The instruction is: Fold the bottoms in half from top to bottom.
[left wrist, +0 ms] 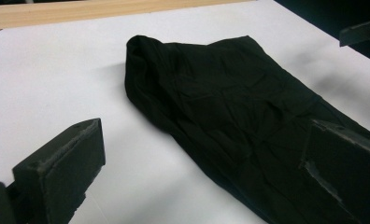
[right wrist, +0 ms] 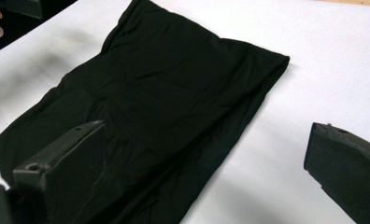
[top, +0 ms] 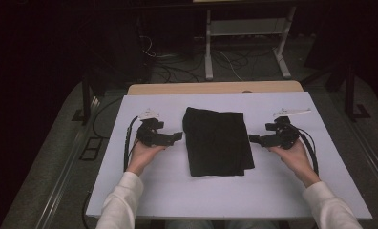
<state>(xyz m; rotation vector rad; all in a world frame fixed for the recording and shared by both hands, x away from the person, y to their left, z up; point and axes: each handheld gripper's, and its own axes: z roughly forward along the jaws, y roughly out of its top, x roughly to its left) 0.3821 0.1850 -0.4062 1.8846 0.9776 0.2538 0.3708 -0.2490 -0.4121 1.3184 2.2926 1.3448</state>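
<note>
A folded black garment (top: 217,141) is laid flat near the middle of a white board (top: 273,191) that covers the table, with its longer sides running away from the person. It is flanked by 2 hand-held grippers: the left gripper (top: 177,136) is held just beside its left edge and the right gripper (top: 252,139) just beside its right edge, each pointed inward at the cloth.

In both gripper views the jaws are seen spread wide with nothing between them, and the cloth is not touched by either. In the left gripper view the garment (left wrist: 230,116) is seen ahead and slightly to one side, with a rounded fold at its far corner; in the right gripper view the cloth (right wrist: 164,107) is spread beneath and beyond the jaws.

The step in hand is judged to be the approach before a grasp, probably for a further fold or a lift. For the next move, each gripper would need to be lowered to a side edge and closed on all layers together, so that the stack is not pulled apart.

No containers are seen on the board.
</note>
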